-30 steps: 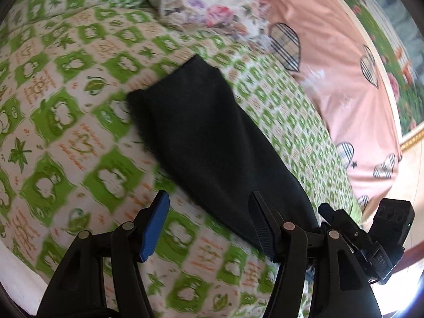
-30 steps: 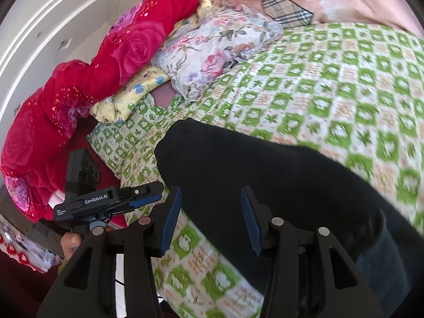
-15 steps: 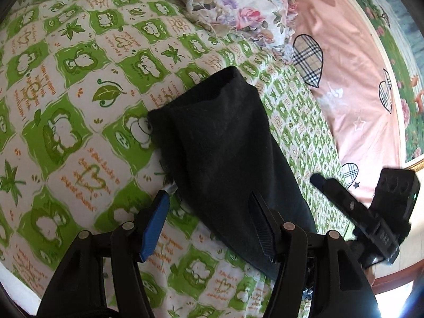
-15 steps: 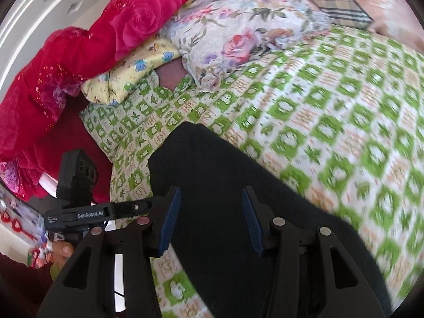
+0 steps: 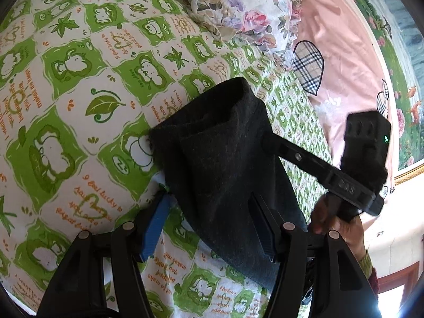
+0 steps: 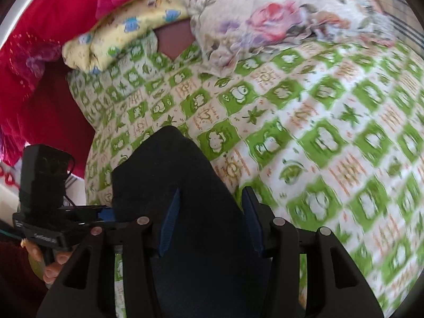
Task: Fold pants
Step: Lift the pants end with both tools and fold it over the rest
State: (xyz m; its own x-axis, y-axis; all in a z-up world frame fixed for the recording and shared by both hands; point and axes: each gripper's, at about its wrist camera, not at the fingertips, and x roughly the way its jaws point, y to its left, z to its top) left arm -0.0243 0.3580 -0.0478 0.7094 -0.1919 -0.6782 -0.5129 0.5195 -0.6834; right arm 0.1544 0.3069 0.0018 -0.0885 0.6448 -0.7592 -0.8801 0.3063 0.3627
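The black pants (image 5: pixel 225 159) lie folded lengthwise on the green-and-white checked bed cover (image 5: pixel 79 79). Their leg end, with its open cuffs, points up and left in the left wrist view. My left gripper (image 5: pixel 209 220) is open, its fingers on either side of the leg, close above the cloth. The right gripper's body (image 5: pixel 352 175) shows at the right of that view, against the leg's right edge. In the right wrist view the pants (image 6: pixel 175 175) run between my open right gripper (image 6: pixel 212 220) fingers. The left gripper's body (image 6: pixel 50 198) is at the left.
A floral pillow (image 5: pixel 243 8) lies at the head of the bed. A pink sheet with plaid hearts (image 5: pixel 339 61) lies to the right. In the right wrist view a red blanket (image 6: pixel 53 39) and a yellow pillow (image 6: pixel 124 37) are piled at the left.
Both grippers have moved forward along the pants toward the leg end and come down closer to the cloth. The pants now lie between the fingers of each. Both stayed open.
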